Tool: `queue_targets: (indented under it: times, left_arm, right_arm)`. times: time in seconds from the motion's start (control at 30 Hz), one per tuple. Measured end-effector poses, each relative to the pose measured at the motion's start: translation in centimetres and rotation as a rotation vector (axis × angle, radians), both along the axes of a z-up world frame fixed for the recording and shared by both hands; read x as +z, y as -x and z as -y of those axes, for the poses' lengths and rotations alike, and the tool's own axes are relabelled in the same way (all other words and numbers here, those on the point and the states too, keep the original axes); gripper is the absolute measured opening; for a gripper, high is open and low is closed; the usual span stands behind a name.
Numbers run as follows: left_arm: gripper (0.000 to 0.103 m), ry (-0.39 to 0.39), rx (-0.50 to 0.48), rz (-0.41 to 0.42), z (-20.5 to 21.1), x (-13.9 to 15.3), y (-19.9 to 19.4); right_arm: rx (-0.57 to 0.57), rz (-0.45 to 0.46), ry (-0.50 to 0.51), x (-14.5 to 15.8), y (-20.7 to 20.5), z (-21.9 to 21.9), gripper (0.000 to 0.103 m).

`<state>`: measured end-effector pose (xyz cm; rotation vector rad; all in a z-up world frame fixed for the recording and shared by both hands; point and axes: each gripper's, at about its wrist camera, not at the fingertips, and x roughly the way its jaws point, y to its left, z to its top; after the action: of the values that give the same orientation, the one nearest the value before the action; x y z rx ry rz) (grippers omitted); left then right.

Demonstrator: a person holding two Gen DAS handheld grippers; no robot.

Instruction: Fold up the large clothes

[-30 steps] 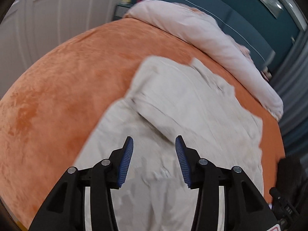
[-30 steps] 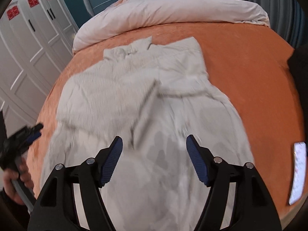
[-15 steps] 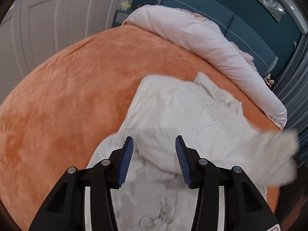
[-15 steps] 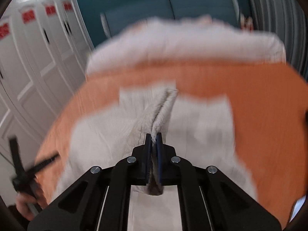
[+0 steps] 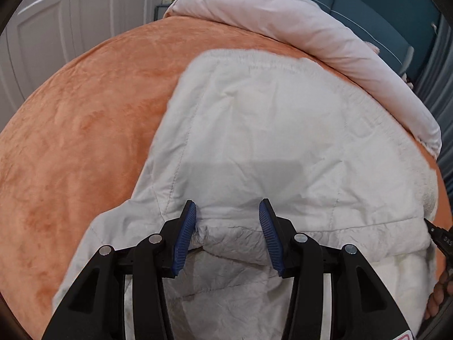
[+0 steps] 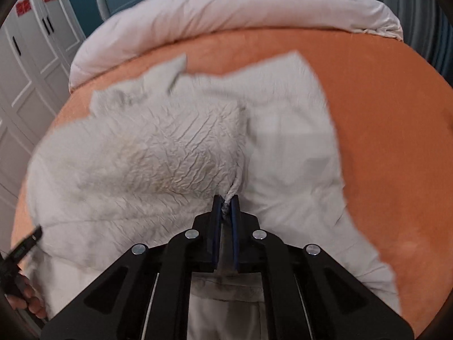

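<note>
Pinching a ridge of the pale garment (image 6: 175,153), the right gripper (image 6: 226,208) now has its pads pressed together on the cloth; one second ago they stood wide apart above it. A part of the garment is now drawn across the middle, so a fold seems begun. The left gripper (image 5: 228,236) stays apart over a crumpled edge, clamping nothing. The garment lies on the orange bedcover (image 5: 85,119).

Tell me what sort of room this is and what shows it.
Most likely a bedroom. A bed with an orange cover fills both views, a pale duvet is rolled up along its far edge, and white panelled wardrobe doors stand beside it.
</note>
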<state>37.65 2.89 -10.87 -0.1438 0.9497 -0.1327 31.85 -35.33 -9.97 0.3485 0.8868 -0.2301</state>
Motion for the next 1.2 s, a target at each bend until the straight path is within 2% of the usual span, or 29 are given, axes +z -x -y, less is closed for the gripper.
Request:
queue_targets:
  times: [0.17, 0.3, 0.33, 0.4, 0.47, 0.5, 0.57, 0.63, 0.7, 0.77, 0.83, 0.93, 1.0, 1.07, 1.13, 1.2]
  left_arm:
    - [0.048, -0.015, 0.002, 0.051, 0.4, -1.0, 0.3]
    - [0.049, -0.040, 0.006, 0.066, 0.8, -1.2, 0.6]
    - [0.048, -0.037, 0.006, 0.066, 0.7, -1.3, 0.6]
    - [0.048, -0.034, 0.008, 0.068, 0.6, -1.3, 0.5]
    - [0.049, -0.042, 0.008, 0.072, 0.7, -1.4, 0.6]
    - [0.049, -0.050, 0.008, 0.074, 0.8, -1.4, 0.6]
    - [0.049, -0.061, 0.009, 0.074, 0.9, -1.4, 0.6]
    - [0.049, -0.064, 0.009, 0.074, 0.9, -1.4, 0.5]
    - [0.049, -0.064, 0.009, 0.075, 0.9, -1.4, 0.6]
    - [0.049, -0.064, 0.009, 0.079, 1.0, -1.4, 0.6]
    - [0.049, -0.067, 0.009, 0.086, 1.1, -1.5, 0.8]
    - [0.049, -0.088, 0.011, 0.097, 1.4, -1.9, 0.9]
    - [0.049, -0.093, 0.013, 0.098, 1.5, -2.0, 0.9]
    - [0.049, -0.080, 0.015, 0.091, 1.2, -2.1, 0.7]
    - [0.049, -0.071, 0.015, 0.086, 1.1, -1.8, 0.7]
    - [0.050, -0.025, 0.025, 0.060, 0.1, -0.6, 1.0]
  right_arm:
    - [-0.008, 0.032, 0.025, -1.1, 0.1, -0.6, 0.006]
    - [-0.025, 0.047, 0.013, 0.2, 1.0, -0.1, 0.012]
    - [-0.055, 0.075, 0.005, 1.2, 2.2, 0.3, 0.013]
    - [-0.134, 0.222, -0.022, 4.2, 5.0, 0.8, 0.015]
    - [-0.109, 0.287, -0.069, 6.4, 5.5, 0.3, 0.015]
    - [-0.060, 0.275, -0.073, 6.8, 4.6, -0.6, 0.015]
    - [0.087, 0.225, -0.010, 6.8, 1.7, -3.7, 0.015]
    - [0.189, 0.168, 0.061, 5.7, -0.7, -6.2, 0.014]
    - [0.226, 0.089, 0.124, 3.5, -2.7, -7.3, 0.011]
    - [0.208, 0.056, 0.121, 1.5, -3.7, -6.4, 0.009]
    - [0.165, 0.069, 0.038, 0.4, -3.2, -4.0, 0.001]
    - [0.101, 0.088, -0.098, 0.1, -1.7, -1.1, 0.000]
    - [0.033, 0.067, -0.022, 1.3, -0.3, -0.3, 0.000]
    - [-0.020, 0.049, 0.071, 2.9, 2.5, 0.2, 0.006]
    - [-0.034, 0.063, 0.064, 4.5, 6.0, 1.2, 0.006]
    - [-0.058, 0.057, 0.052, 6.0, 10.7, 2.3, 0.011]
